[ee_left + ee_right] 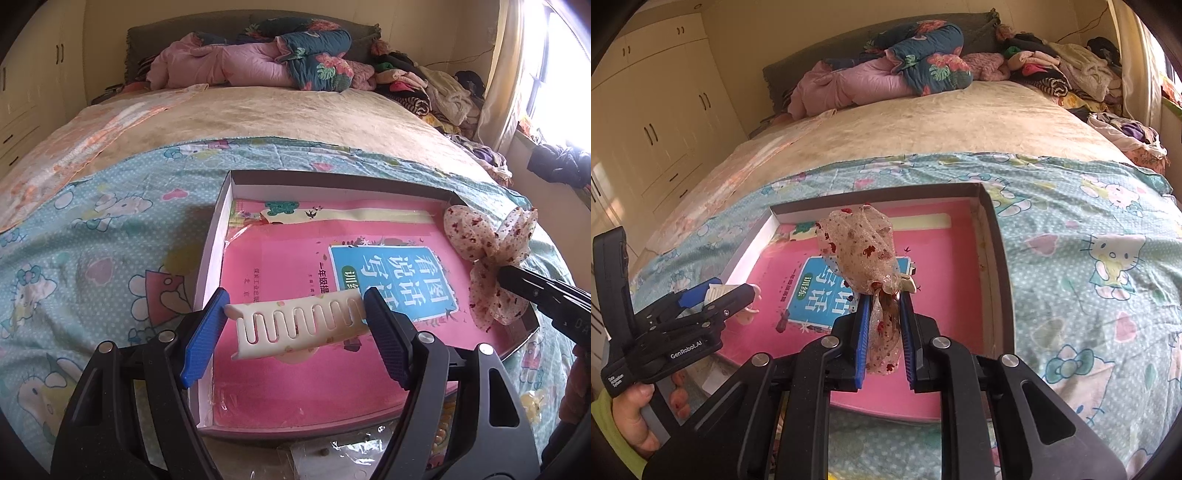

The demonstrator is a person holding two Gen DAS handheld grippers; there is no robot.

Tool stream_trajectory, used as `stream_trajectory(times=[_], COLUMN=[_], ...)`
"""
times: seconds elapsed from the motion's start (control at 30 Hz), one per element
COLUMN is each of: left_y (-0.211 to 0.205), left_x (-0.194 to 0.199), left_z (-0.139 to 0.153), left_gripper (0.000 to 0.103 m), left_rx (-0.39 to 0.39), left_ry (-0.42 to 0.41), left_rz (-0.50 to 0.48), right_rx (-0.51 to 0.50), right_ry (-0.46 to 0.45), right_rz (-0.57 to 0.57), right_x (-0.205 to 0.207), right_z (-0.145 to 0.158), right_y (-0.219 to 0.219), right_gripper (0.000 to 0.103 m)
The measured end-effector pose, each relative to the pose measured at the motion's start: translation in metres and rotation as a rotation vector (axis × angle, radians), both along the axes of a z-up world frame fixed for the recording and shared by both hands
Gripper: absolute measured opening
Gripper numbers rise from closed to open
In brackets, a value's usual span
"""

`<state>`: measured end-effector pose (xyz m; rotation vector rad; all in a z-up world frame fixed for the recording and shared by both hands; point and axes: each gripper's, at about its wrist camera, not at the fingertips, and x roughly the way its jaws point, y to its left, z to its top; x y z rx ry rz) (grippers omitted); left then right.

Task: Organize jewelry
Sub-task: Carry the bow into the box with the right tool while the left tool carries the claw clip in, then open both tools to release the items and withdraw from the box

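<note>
My left gripper (295, 304) is shut on a cream slotted hair clip (295, 325) and holds it lengthwise above the left part of a shallow box (212, 254) lined with a pink book (295, 376). My right gripper (882, 299) is shut on a sheer beige bow with red spots (862, 254), held above the box's middle (997, 236). In the left wrist view the bow (487, 240) hangs over the box's right edge in the black right gripper (502, 275). The left gripper (713, 295) shows at the left of the right wrist view.
The box lies on a teal cartoon-print sheet (92, 240) over a beige bedspread (277, 110). Quilts (258, 59) and piled clothes (424, 85) lie at the bed's head. White wardrobes (646, 110) stand left, a window (561, 74) right.
</note>
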<state>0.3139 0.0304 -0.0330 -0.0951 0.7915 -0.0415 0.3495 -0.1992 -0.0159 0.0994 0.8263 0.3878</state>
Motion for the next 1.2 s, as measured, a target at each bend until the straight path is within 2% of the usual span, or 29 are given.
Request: stream_trajectory(times=[0.3,0.43,0.57,0.63,0.87,1.0,1.2], left_y=[0.001,0.003,0.004,0.005,0.006,0.006,0.005], left_x=[0.001,-0.001,-0.004,-0.008,-0.027,-0.040,-0.061], left_z=[-0.004,-0.004,-0.001,0.001,0.014,0.021,0.031], left_gripper=[0.066,0.071,0.072,0.078,0.085,0.091,0.091], left_rx=[0.010,0.005,0.003,-0.004,-0.023,-0.026,-0.037], left_ry=[0.006,0.000,-0.008,-0.015,-0.051,-0.071,-0.107], left_rz=[-0.009,-0.002,0.004,0.004,0.003,-0.003,-0.007], right_rx=[-0.051,-0.061,-0.072,-0.076,-0.097,-0.093,-0.093], right_ry=[0.003,-0.011,-0.039,-0.061,-0.145,-0.167,-0.191], right_rz=[-0.009,-0.014,-0.020,-0.023,-0.024,-0.034,-0.044], right_x=[-0.001,-0.006,-0.015,-0.022,-0.049,-0.061,-0.079], right_z=[-0.012,-0.012,-0.008,-0.003,0.012,0.016,0.020], right_y=[0.006,0.005,0.001,0.000,-0.006,-0.012,-0.017], right_gripper=[0.022,0.044,0.055,0.061,0.076,0.082,0.087])
